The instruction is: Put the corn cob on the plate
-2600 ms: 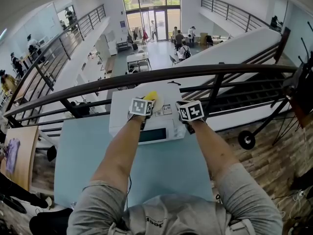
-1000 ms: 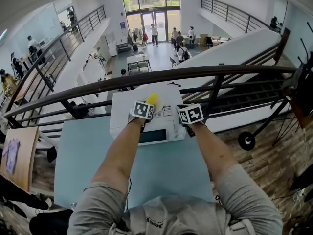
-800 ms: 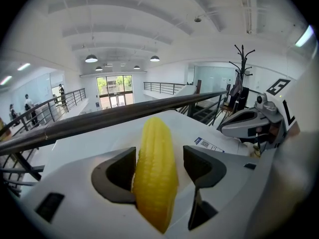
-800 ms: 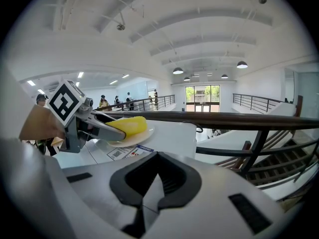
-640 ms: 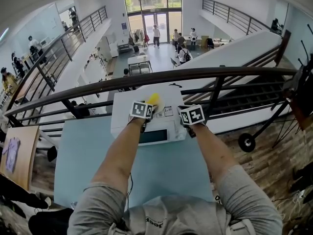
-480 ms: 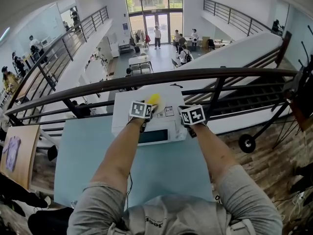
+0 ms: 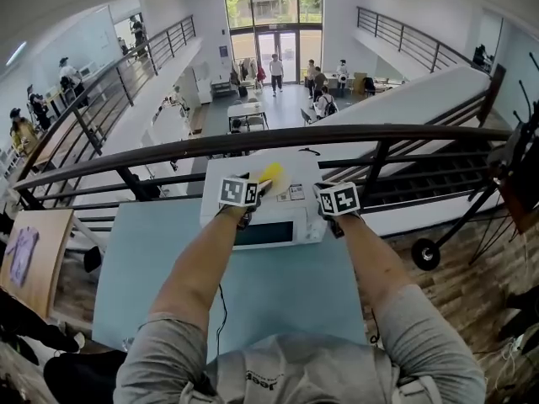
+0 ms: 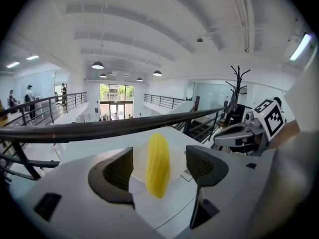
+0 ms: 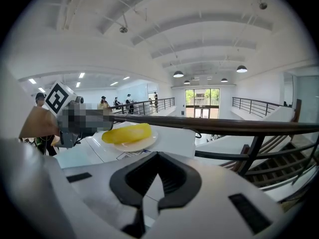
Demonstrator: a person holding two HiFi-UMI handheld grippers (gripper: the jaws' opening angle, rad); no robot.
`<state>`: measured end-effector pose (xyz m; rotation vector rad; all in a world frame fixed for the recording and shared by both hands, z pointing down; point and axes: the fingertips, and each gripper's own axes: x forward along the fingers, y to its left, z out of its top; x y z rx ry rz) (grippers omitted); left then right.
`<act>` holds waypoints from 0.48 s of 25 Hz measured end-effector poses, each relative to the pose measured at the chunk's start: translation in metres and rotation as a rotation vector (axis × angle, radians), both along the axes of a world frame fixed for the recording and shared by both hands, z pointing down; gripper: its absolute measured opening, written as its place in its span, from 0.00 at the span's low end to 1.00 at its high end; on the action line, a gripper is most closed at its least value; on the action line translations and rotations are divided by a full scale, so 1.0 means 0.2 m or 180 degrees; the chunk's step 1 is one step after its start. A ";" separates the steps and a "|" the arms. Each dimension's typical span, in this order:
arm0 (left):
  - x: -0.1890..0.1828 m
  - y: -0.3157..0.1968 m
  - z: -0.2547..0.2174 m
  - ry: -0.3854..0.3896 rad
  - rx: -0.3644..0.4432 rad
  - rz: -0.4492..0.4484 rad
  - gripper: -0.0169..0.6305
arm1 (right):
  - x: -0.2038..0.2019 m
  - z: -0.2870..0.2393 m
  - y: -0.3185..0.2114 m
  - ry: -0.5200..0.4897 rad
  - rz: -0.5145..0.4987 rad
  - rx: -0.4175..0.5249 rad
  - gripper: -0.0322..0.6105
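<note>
Corn cob (image 8: 157, 164) lies on the plate (image 9: 151, 140), long axis in line with your left gripper (image 8: 162, 169), whose jaws have just been opening and stand spread, clear of it; right gripper (image 9: 155, 176) jaws are pressed together, farther off.

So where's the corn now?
Head view, centre: the corn lies on the plate atop the white box, just beyond the open left gripper.

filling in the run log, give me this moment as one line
corn: lying on plate | left gripper: open, jaws just been opening, corn ahead untouched | right gripper: shut, empty
</note>
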<state>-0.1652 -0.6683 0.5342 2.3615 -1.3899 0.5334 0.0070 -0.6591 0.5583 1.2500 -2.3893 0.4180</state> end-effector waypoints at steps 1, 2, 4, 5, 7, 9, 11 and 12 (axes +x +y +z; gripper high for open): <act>0.00 0.02 -0.02 0.0051 0.0016 0.0014 0.54 | 0.00 -0.01 0.01 -0.0004 0.0000 0.0007 0.08; 0.00 0.05 -0.04 0.0097 0.0032 0.0029 0.54 | 0.00 -0.02 0.03 -0.0013 -0.0004 0.0015 0.08; 0.01 0.11 -0.08 0.0152 0.0081 0.0066 0.54 | -0.01 -0.05 0.06 -0.0042 -0.0025 0.0033 0.08; 0.01 0.15 -0.11 0.0173 0.0112 0.0093 0.54 | -0.02 -0.06 0.08 -0.0057 -0.0042 0.0043 0.08; 0.02 0.23 -0.15 0.0214 0.0180 0.0158 0.54 | -0.03 -0.08 0.12 -0.0082 -0.0088 0.0066 0.08; 0.02 0.32 -0.20 0.0223 0.0270 0.0218 0.54 | -0.05 -0.11 0.17 -0.0128 -0.0142 0.0100 0.08; 0.02 0.41 -0.24 0.0227 0.0377 0.0279 0.52 | -0.06 -0.15 0.22 -0.0224 -0.0184 0.0129 0.08; 0.02 0.47 -0.25 0.0237 0.0420 0.0310 0.50 | -0.07 -0.17 0.26 -0.0267 -0.0204 0.0141 0.08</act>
